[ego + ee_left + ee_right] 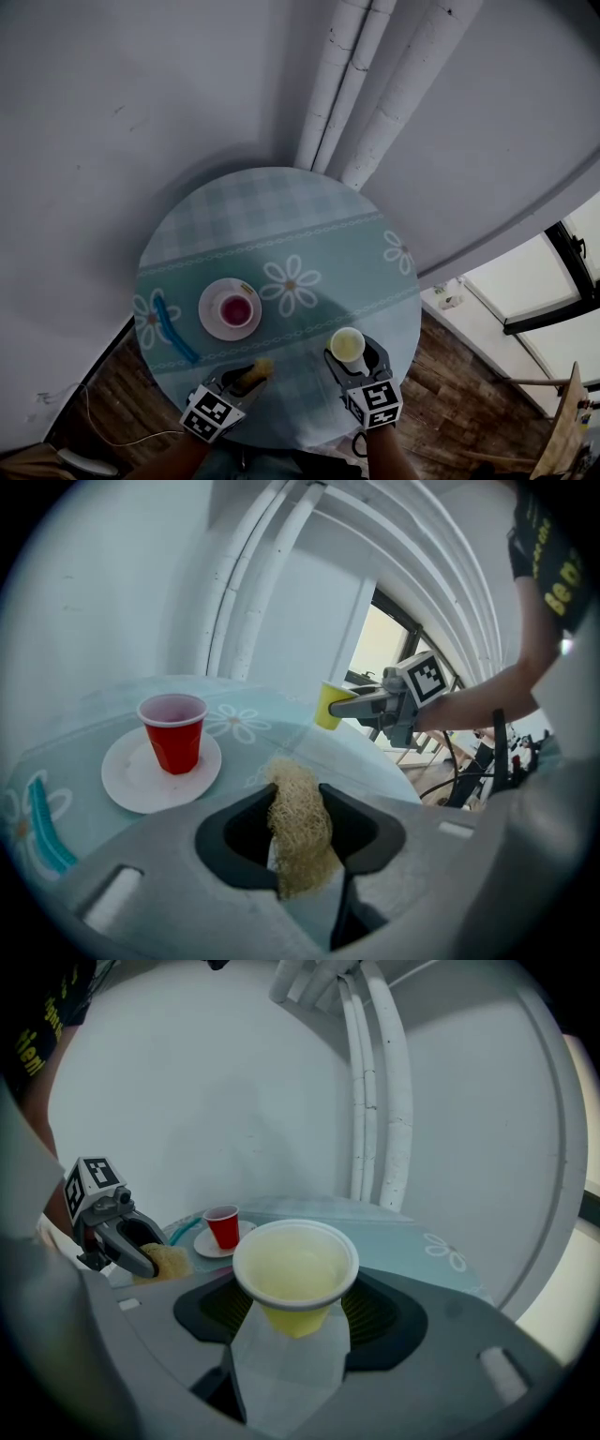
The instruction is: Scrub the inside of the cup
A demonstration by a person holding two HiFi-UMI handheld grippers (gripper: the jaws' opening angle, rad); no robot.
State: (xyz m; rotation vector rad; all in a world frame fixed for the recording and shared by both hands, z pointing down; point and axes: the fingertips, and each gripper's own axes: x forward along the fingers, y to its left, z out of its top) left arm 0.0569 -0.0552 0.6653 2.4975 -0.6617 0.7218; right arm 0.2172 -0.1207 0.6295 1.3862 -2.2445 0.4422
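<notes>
Head view: a round table (309, 225) with a pale teal flowered cloth fills the middle of the frame. At lower right the right gripper (352, 356) holds the yellow cup (347, 343) upright over the table's near edge, mouth facing up. At lower left the left gripper (255, 371) has a tan scrubber (263, 367) in its tips. A red cup (235, 309) stands on a white plate (214, 323) left of centre, and a blue strip (173, 330) lies near the left rim.

Left gripper view: the jaws are partly closed and pinch the fibrous, straw-coloured scrubber (300, 827) at lower centre. The yellow cup (328, 705) shows at centre right, held by the other gripper. The red cup on its plate is at centre left.

Right gripper view: the jaws stand wide and press on both sides of the yellow cup (295, 1269) at centre frame. It is a small tapered cup with a whitish rolled rim. Its inside is pale yellow and looks empty. The left gripper with the scrubber is at centre left.
</notes>
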